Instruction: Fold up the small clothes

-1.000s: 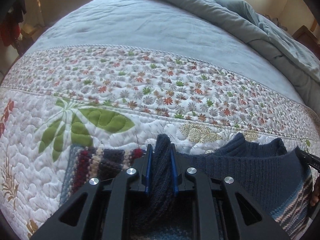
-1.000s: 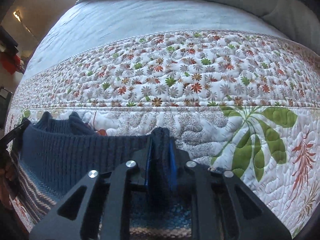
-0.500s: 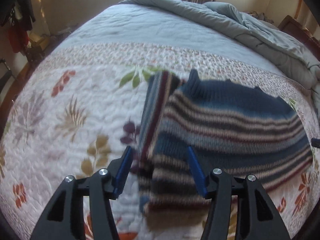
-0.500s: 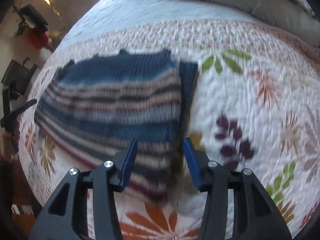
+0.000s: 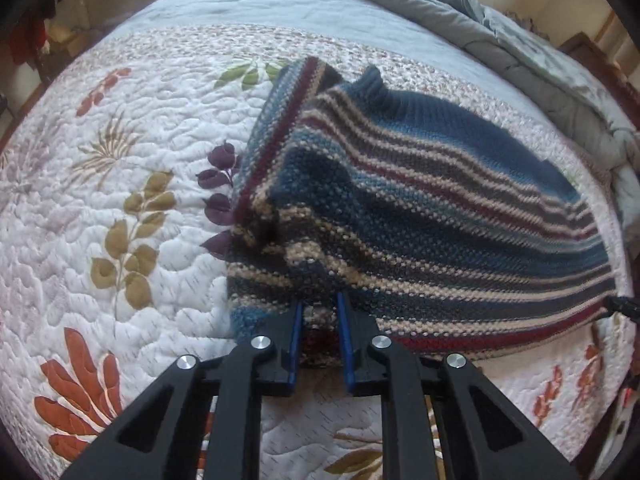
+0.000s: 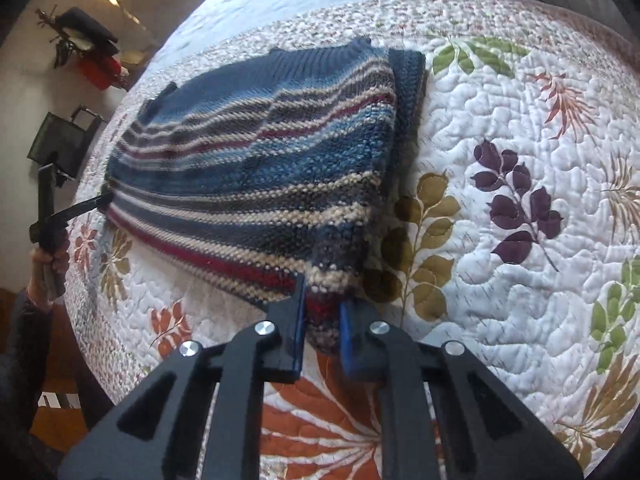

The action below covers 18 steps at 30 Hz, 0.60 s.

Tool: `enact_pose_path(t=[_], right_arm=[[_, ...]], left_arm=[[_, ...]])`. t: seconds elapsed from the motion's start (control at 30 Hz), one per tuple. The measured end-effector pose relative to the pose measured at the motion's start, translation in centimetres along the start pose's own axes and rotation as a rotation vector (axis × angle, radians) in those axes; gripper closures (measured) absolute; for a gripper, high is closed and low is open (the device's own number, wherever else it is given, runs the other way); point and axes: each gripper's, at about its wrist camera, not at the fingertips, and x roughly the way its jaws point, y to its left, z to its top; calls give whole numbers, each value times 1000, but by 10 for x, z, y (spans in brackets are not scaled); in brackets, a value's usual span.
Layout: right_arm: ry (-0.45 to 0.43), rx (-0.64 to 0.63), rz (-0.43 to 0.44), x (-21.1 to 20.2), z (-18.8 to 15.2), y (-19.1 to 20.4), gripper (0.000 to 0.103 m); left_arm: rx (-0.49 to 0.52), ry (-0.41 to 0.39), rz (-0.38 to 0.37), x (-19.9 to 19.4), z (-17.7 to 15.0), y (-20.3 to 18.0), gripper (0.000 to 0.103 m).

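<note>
A striped sweater (image 5: 420,208), stretched sideways across the quilt (image 5: 120,200), was pinched at its near hem corners by the left gripper (image 5: 318,316) and right gripper (image 6: 322,312), both closed on knit.

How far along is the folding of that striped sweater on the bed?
Done: the striped sweater lies on the quilt with its sleeves already tucked under at the sides. In hand: the left gripper and right gripper each pinch a corner of the near hem. Left: probably carrying that hem over toward the collar and smoothing.
</note>
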Motion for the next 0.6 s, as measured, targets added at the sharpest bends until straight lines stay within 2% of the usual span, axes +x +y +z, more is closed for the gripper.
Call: enact_pose_path(t=[0.17,0.37,0.43,0.47,0.5,0.53,0.6], right_arm=[[52,-17,-63,14,-13,-5,93],[63,-14,-82,28,-16,-5,90],[57,3,-61,20,-15,-4,81],[41,23,-48,11,-15,-5,64],[25,35,-34,2,-14,-6,54],[3,39,-28,-7,-15,-5,39],[-32,44,-24,-23,-15,-5,34]], left_arm=[[-7,25,8,6,-3,7,88],[-30,32,-19,16,-2,9,85],[-41,28,-29,7,-3,11,76],[-55,20,-31,-2,-4,13,73],[-61,14,-34,-9,-3,14,62],[-62,6,-35,-16,-1,20,43],[-52,-21,-25,-27,-1,24,29]])
